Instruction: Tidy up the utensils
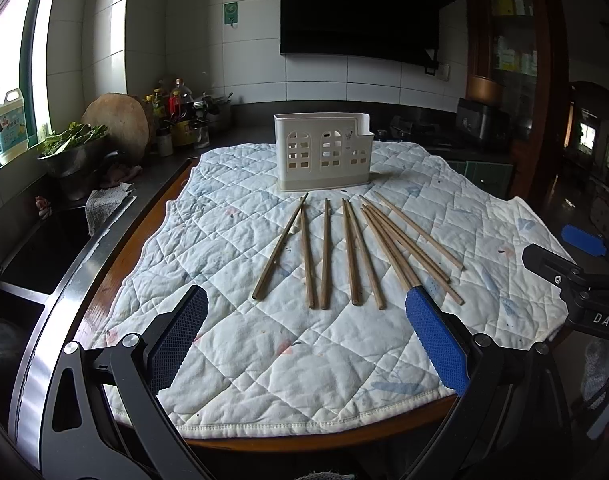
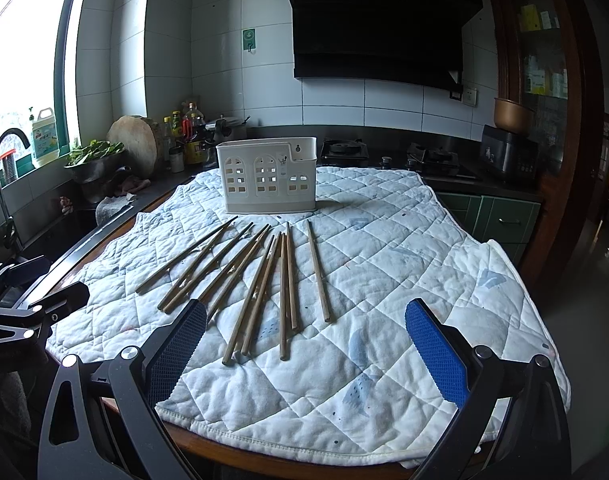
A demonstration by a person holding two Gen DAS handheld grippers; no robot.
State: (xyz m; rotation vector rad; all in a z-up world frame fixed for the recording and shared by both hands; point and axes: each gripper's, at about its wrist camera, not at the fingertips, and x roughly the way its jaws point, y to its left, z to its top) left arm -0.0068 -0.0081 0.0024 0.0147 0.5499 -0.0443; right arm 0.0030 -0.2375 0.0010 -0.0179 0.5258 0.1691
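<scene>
Several wooden chopsticks lie fanned out on a white quilted cloth, also in the right wrist view. A cream plastic utensil holder with arched cut-outs stands upright behind them, also in the right wrist view; its inside is hidden from view. My left gripper is open and empty, just short of the chopsticks' near ends. My right gripper is open and empty, with the chopsticks' near ends between its blue pads.
The cloth covers a wooden table. A sink and steel bowl of greens lie left. Bottles and a round chopping block stand behind. A stove sits at the back right. The other gripper shows at the right edge.
</scene>
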